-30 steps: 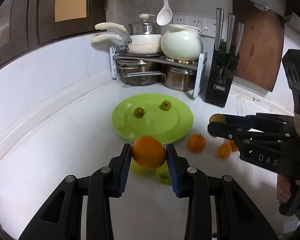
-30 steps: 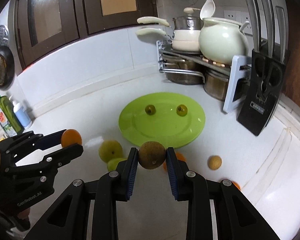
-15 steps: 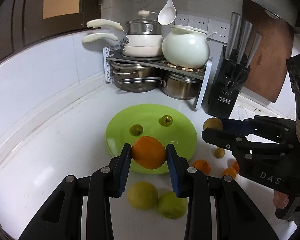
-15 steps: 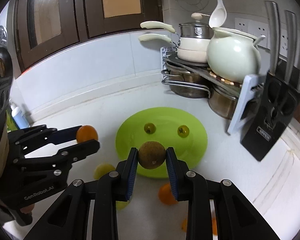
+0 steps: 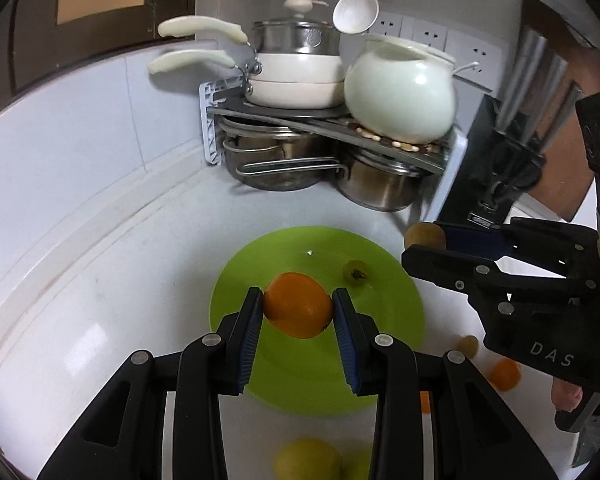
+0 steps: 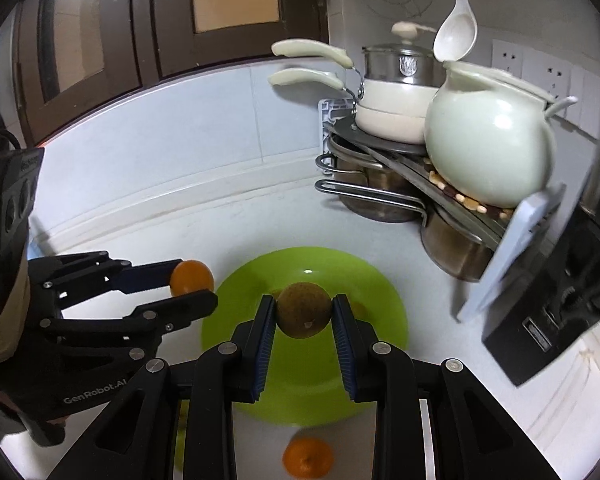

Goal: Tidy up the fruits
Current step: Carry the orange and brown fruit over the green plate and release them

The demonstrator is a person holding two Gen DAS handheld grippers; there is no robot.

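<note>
Both hands carry fruit above the green plate (image 5: 404,320), and the coming drop turns on where each fruit hangs over it. The left gripper (image 5: 298,312) has its jaws closed tight on an orange (image 5: 298,306), which sits over the plate's middle, toward its 7 o'clock side. The right gripper (image 6: 303,314) has its jaws clamped on a brown round fruit (image 6: 303,311); in the left wrist view this fruit hangs at the plate's 2 o'clock rim, barely inside it, so the left hand looks better placed to release first. One small green fruit (image 5: 355,272) already lies on the plate at about 1 o'clock. More fruit waits on the table (image 5: 100,280) at 5 and 6 o'clock of the plate.
</note>
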